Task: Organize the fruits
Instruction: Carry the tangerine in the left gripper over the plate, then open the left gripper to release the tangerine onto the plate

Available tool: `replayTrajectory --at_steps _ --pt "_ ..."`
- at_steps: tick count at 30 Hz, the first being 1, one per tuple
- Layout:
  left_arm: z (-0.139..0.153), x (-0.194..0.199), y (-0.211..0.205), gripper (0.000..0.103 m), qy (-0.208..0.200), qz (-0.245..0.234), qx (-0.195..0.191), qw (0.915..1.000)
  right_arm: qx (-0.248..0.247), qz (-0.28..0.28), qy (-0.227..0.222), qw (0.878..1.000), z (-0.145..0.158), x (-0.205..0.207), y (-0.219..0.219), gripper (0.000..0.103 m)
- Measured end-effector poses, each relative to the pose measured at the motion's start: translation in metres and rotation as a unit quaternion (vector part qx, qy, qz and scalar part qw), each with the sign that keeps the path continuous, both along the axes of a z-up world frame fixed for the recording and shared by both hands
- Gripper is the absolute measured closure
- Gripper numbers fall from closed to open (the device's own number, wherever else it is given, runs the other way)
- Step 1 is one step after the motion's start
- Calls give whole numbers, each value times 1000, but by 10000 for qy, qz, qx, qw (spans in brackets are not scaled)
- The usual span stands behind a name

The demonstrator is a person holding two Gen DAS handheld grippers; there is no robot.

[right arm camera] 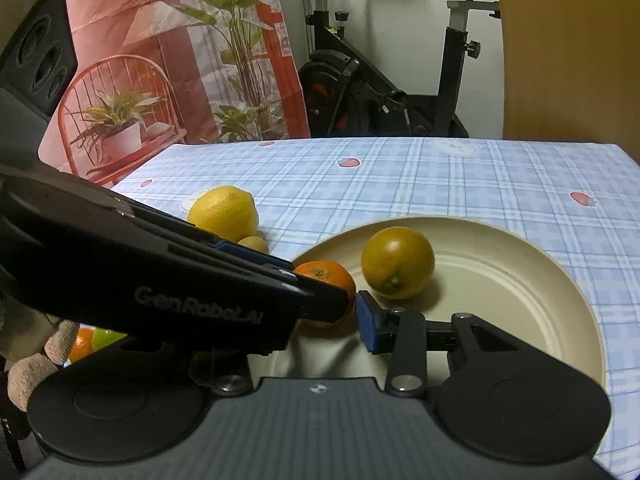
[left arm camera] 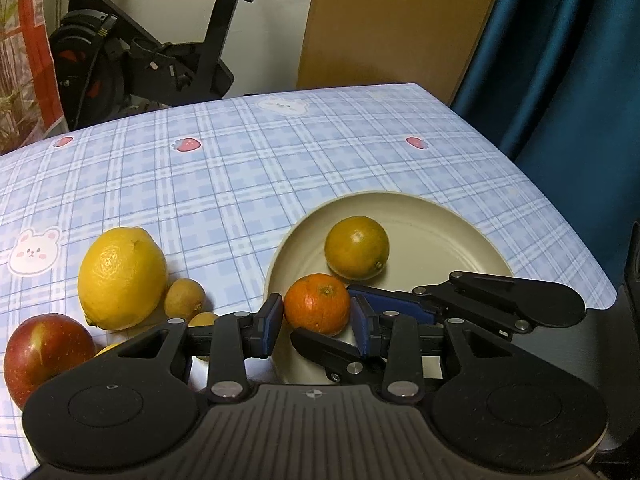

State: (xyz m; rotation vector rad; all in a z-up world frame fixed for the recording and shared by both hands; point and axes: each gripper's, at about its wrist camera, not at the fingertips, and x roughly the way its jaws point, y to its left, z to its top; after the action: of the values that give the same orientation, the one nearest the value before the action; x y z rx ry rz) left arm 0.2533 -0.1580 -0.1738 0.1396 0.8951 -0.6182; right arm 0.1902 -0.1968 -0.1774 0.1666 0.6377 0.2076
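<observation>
A cream plate holds a greenish-yellow citrus and a small orange mandarin. My left gripper straddles the mandarin at the plate's near-left rim, its blue pads just beside it on both sides, a sliver of gap showing. My right gripper reaches in from the right close behind the left one; only its right finger shows in its own view, the left arm hides the other. A big lemon, small yellowish fruits and a red apple lie left of the plate.
The table has a blue plaid cloth with bear and strawberry prints. An exercise bike and a wooden panel stand beyond the far edge, a blue curtain at right. The table's right edge lies close to the plate.
</observation>
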Motion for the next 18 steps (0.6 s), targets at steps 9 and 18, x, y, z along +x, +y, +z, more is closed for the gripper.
replayTrajectory --at_steps 9,18 --pt "7 -5 5 59 -40 84 -84 9999 -121 -147 19 9998 7 -5 1 60" --pt "40 -25 38 53 -283 310 -580 9974 41 -336 -180 9993 23 -38 -1 60"
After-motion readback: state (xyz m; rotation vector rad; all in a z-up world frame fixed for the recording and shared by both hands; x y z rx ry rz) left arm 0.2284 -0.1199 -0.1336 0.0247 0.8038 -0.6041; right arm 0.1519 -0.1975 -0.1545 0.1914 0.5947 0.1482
